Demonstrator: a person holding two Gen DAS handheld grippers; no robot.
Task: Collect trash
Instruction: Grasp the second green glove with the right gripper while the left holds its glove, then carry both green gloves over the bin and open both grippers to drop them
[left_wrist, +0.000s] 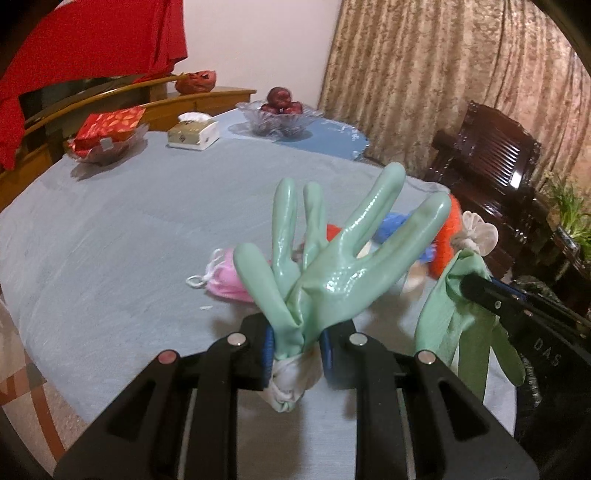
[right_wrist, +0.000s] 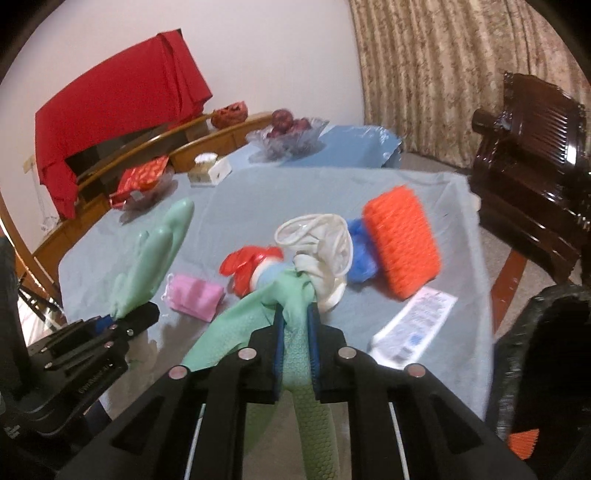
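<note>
My left gripper (left_wrist: 297, 343) is shut on the cuff of a pale green rubber glove (left_wrist: 332, 273), whose fingers stick up in front of the camera. My right gripper (right_wrist: 297, 321) is shut on a second green glove (right_wrist: 291, 288); its white lining (right_wrist: 317, 240) bunches ahead of the jaws. Each gripper shows in the other view, the right gripper (left_wrist: 469, 284) and the left gripper (right_wrist: 122, 321). On the grey-blue tablecloth (left_wrist: 110, 229) lie a pink mask (right_wrist: 194, 295), a red wrapper (right_wrist: 247, 262), a blue scrap (right_wrist: 360, 251), an orange sponge (right_wrist: 402, 243) and a paper leaflet (right_wrist: 413, 325).
A black bin bag (right_wrist: 546, 350) stands at the table's right edge. Far across the table are a tissue box (left_wrist: 192, 133), a glass fruit bowl (left_wrist: 280, 114) and a dish with a red packet (left_wrist: 107, 133). A dark wooden chair (left_wrist: 491, 162) stands to the right.
</note>
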